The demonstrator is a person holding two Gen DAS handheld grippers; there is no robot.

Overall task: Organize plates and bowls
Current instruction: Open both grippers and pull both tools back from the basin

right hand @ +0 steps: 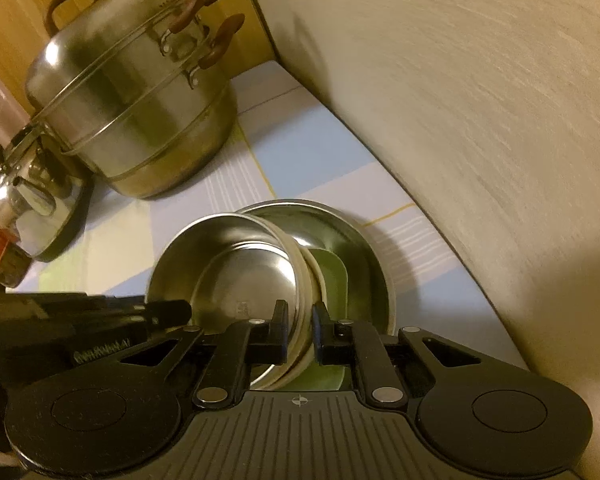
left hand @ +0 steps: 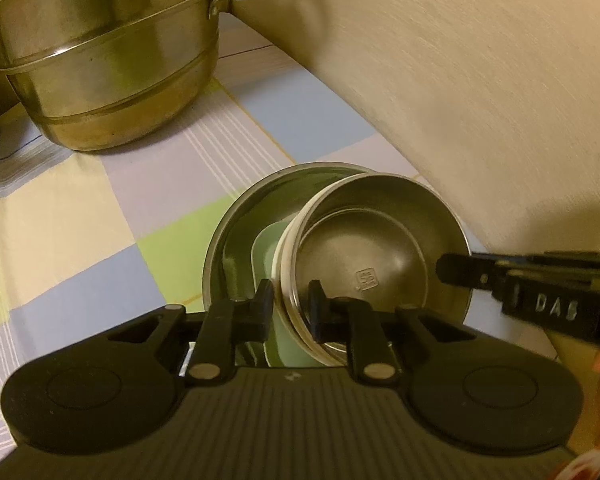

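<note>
On the checked cloth (left hand: 112,216), both the left gripper (left hand: 290,304) and right gripper (right hand: 300,326) clamp a tilted steel bowl's (left hand: 364,248) rim; the right gripper reads "DAS", and the bowl's stamp is unreadable.

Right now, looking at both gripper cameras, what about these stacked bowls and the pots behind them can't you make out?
- Green dish: mostly hidden under the tilted steel bowl in both views; its full shape is unclear.
- Stamp on that bowl's bottom: too small to read.
- Steamer pot: lid cut off by the left wrist view's top edge.
- Kettle: partly cut off at the right wrist view's left edge.
- Near rim of the large steel bowl: hidden behind the gripper bodies.
</note>
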